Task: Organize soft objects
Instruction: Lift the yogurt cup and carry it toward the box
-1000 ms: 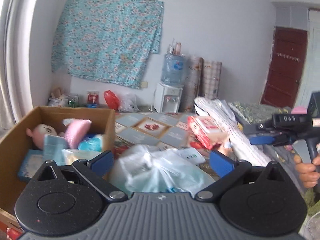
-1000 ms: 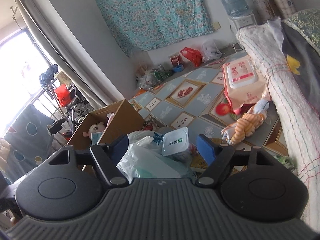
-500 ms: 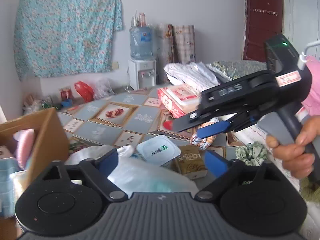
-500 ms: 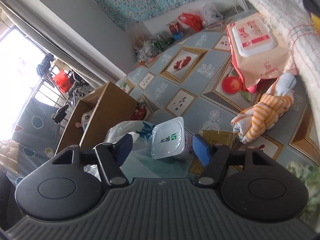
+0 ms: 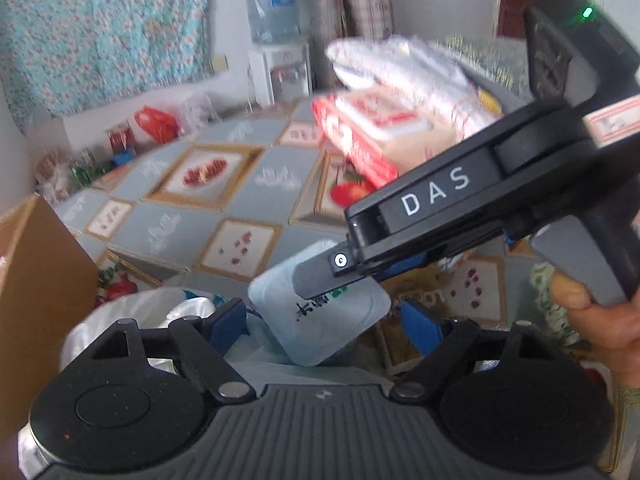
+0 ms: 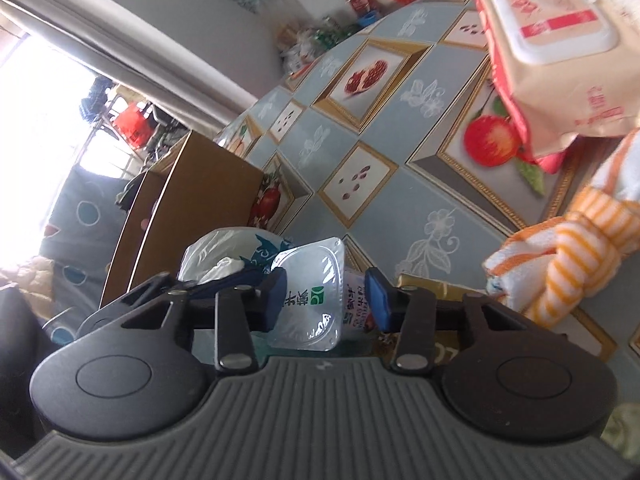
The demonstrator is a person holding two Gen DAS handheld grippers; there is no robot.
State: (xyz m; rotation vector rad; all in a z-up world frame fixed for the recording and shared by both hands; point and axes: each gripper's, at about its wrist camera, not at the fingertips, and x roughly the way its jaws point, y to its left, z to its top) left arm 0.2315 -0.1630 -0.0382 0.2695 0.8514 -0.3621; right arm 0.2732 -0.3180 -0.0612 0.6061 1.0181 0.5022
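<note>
Here the right gripper (image 6: pixel 326 298) straddles the tissue pack (image 6: pixel 310 296), a soft white pack with a glossy film face printed in green and dark characters. The pack lies tilted on the crumpled clear plastic bag (image 6: pixel 218 252), just beside the cardboard box (image 6: pixel 176 216). The right gripper's blue pads (image 6: pixel 276 292) flank the pack's two sides; its jaws have just been closing with the pack between them, but a gap shows at the right-hand pad, so no firm grip is evident and the jaws read as still parted.

In the left wrist view, the left gripper (image 5: pixel 324 324) stands wide, with its jaws spread to either side of the same tissue pack (image 5: pixel 320 320). Its jaws have just been closing slightly, with the pack in the gap and neither pad touching it. The right gripper (image 5: pixel 360 272) reaches in from the right, held by a hand (image 5: pixel 600 320), and its finger lies over the pack's upper edge.

Count:
- Tissue packs between the jaws: one.
- Large wet-wipe pack (image 6: pixel 552 52), cream and red with a hard flip lid: one, well apart on the patterned floor mat (image 6: pixel 400 136).
- Orange-and-white striped soft toy (image 6: pixel 560 256): one, near the right-hand pad's side.
- Cardboard boxes: one.
- Plastic bags under the pack: one.
</note>
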